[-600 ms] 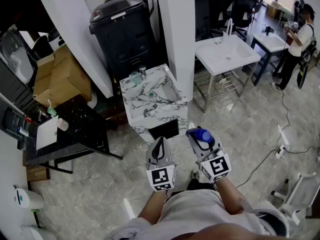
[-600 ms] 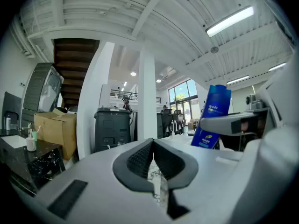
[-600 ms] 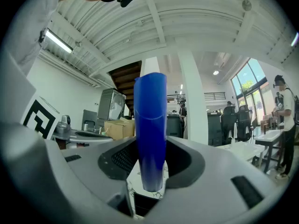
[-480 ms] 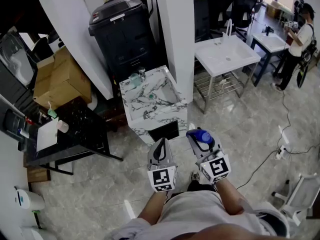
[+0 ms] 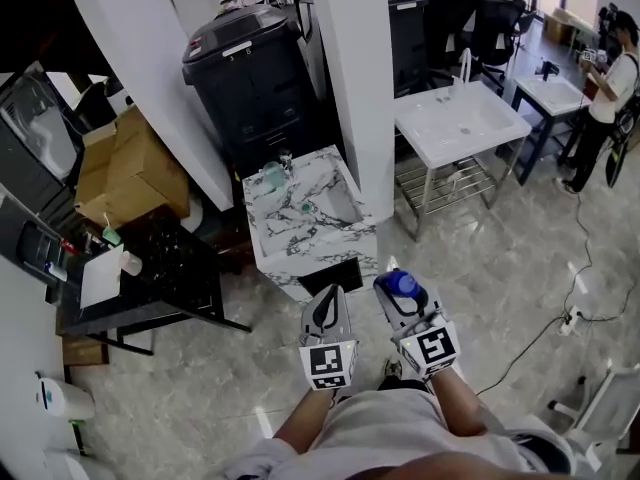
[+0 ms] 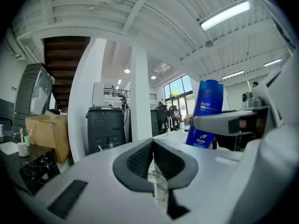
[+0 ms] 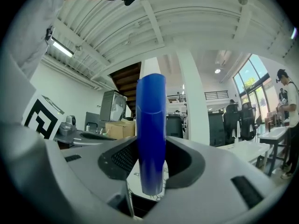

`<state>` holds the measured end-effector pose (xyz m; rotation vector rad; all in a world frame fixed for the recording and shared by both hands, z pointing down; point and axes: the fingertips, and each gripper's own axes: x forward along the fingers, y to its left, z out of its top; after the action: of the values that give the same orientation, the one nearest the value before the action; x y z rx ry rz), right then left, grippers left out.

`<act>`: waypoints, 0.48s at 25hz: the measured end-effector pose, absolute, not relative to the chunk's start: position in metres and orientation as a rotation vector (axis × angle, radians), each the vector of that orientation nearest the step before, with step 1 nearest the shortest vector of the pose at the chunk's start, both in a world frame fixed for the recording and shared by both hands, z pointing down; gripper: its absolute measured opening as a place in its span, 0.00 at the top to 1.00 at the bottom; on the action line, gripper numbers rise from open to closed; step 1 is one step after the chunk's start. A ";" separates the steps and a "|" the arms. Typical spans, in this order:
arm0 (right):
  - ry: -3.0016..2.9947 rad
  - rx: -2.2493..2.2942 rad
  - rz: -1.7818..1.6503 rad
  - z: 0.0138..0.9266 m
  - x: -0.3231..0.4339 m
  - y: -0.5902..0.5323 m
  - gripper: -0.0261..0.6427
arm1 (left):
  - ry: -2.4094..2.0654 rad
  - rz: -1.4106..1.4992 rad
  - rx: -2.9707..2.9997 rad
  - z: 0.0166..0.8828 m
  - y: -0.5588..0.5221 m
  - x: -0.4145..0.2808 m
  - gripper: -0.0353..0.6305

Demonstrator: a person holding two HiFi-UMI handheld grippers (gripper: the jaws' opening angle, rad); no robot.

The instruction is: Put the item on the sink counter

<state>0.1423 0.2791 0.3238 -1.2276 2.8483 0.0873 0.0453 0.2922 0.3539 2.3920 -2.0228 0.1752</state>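
Observation:
A blue bottle stands upright between the jaws of my right gripper, which is shut on it. In the right gripper view the blue bottle fills the gap between the dark pads. My left gripper hangs beside it, shut with nothing in it, and its pads meet. In the left gripper view the bottle shows at the right. The marble sink counter stands just ahead of both grippers, with a small cup and a tap at its back corner.
A white pillar rises right behind the counter, with a black wheeled bin to its left. A white basin on a metal stand is at the right. Cardboard boxes and a black table are at the left. A cable trails over the floor.
The head view has shifted slightly, so the counter sits a little lower in the picture. Both grippers keep their pose and the bottle stays in the right one.

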 end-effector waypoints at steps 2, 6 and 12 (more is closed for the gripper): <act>2.850 -1.218 0.092 0.324 0.149 0.270 0.72 | -2.019 0.178 2.386 0.357 0.284 0.054 0.93; 2.851 -1.204 0.110 0.329 0.163 0.258 0.72 | -2.029 0.188 2.388 0.360 0.271 0.068 0.93; 2.864 -1.199 0.098 0.332 0.183 0.245 0.72 | -2.044 0.193 2.339 0.367 0.264 0.078 0.93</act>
<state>0.1831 0.2452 0.3324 -1.1987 2.8642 0.0979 0.0778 0.2640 0.3665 2.3388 -2.0436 0.1934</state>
